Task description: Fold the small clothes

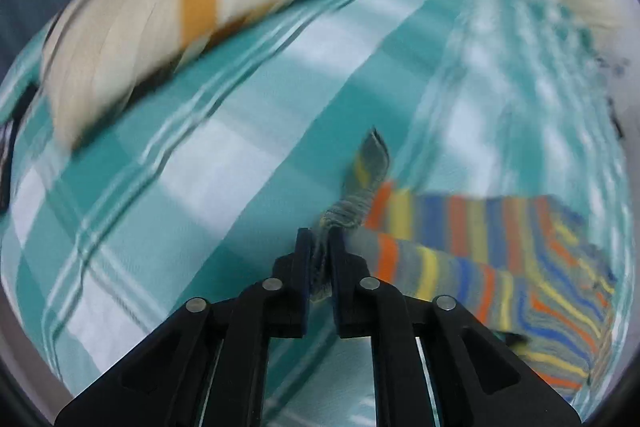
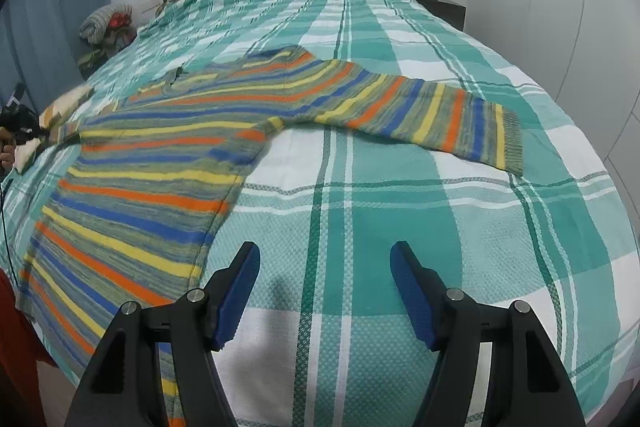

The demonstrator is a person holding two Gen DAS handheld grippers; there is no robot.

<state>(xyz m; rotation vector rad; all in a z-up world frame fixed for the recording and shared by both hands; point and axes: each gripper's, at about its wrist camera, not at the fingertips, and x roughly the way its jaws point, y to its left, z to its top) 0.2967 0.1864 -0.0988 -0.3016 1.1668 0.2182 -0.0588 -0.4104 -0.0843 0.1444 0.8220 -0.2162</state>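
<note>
The striped sweater (image 2: 168, 163) lies spread along the bed's (image 2: 400, 211) left edge, one sleeve reaching mid-bed. The left gripper (image 1: 320, 247) pinches the other cuff; the right gripper (image 2: 324, 287) hangs spread and empty. A thin pinch may slip, spoiling the sleeve fold

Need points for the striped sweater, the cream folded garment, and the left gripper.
striped sweater (image 2: 160, 163), right wrist view, on the body panel.
cream folded garment (image 1: 132, 27), left wrist view, on its top face left of the orange band.
left gripper (image 1: 320, 247), left wrist view, between the fingertips.
</note>
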